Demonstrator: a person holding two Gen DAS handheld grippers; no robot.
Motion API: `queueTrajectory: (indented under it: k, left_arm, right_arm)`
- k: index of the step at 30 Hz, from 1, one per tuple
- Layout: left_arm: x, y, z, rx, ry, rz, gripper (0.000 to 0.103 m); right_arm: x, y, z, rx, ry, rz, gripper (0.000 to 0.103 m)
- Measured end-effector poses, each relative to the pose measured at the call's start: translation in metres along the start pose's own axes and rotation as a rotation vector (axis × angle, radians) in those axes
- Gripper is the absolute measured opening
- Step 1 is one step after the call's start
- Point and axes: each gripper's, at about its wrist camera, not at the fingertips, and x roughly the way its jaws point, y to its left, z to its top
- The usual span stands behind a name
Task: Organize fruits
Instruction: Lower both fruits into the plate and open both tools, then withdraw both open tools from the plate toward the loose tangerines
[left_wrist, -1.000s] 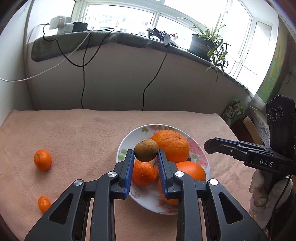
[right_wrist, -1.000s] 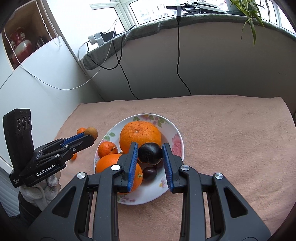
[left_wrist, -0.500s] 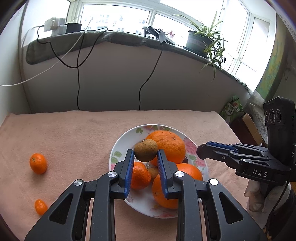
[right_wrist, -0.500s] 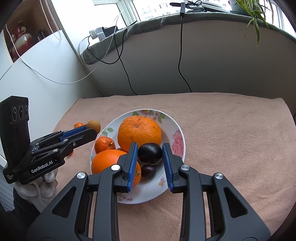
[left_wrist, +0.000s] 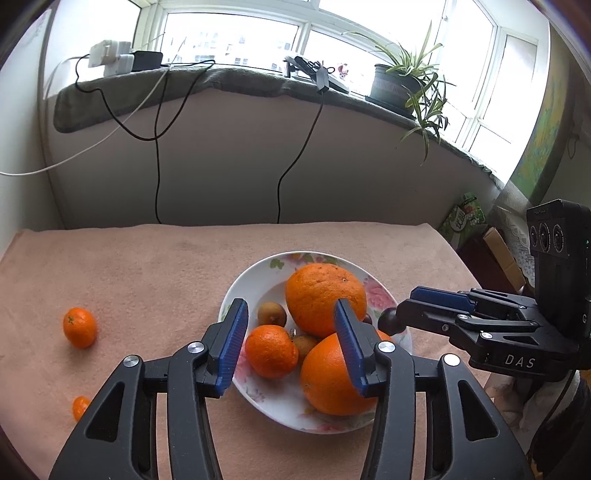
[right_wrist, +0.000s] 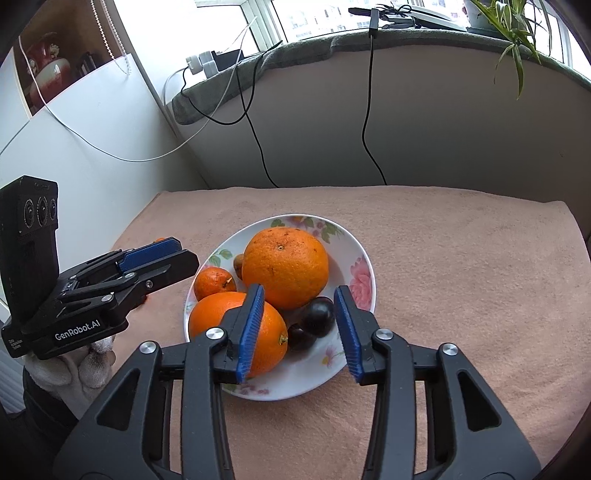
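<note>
Fruits mostly sit in the floral plate (left_wrist: 236, 291): two oranges, a mandarin, small brown fruits and dark plums (right_wrist: 317, 316). Left gripper (left_wrist: 290, 345) and right gripper (right_wrist: 299, 328) hover over it, jaws opening, gripping nothing. Left to collect: a mandarin (left_wrist: 79, 327) and a smaller orange fruit (left_wrist: 80, 407) on the cloth, far left.

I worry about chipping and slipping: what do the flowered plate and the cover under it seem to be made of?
The plate looks like glazed ceramic or porcelain: glossy white, printed flowers, thin rim; melamine is possible. The cover looks like soft pink terry or fleece: matte, fuzzy nap.
</note>
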Motion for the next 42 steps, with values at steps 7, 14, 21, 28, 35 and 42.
queueTrajectory:
  k: [7, 14, 21, 28, 35, 42]
  left_arm:
    - [-0.001, 0.001, -0.002, -0.009, 0.003, 0.013, 0.067]
    - [-0.004, 0.001, -0.001, -0.011, -0.002, 0.045, 0.080]
    - [-0.011, 0.002, -0.001, -0.011, -0.013, 0.063, 0.080]
    - [-0.020, 0.004, -0.002, -0.005, -0.026, 0.074, 0.080]
    - [-0.034, 0.012, -0.005, -0.011, -0.052, 0.086, 0.080]
    - [-0.046, 0.027, -0.008, -0.034, -0.073, 0.104, 0.080]
  right_arm:
    - [-0.006, 0.011, -0.001, -0.052, -0.021, -0.013, 0.078]
    - [-0.011, 0.018, -0.003, -0.087, -0.028, -0.029, 0.086]
    - [-0.012, 0.021, -0.002, -0.097, -0.030, -0.033, 0.086]
    - [-0.014, 0.027, 0.001, -0.101, -0.040, -0.037, 0.086]
    - [-0.012, 0.038, 0.004, -0.116, -0.043, -0.042, 0.086]
    - [-0.005, 0.053, 0.012, -0.128, -0.040, -0.043, 0.086]
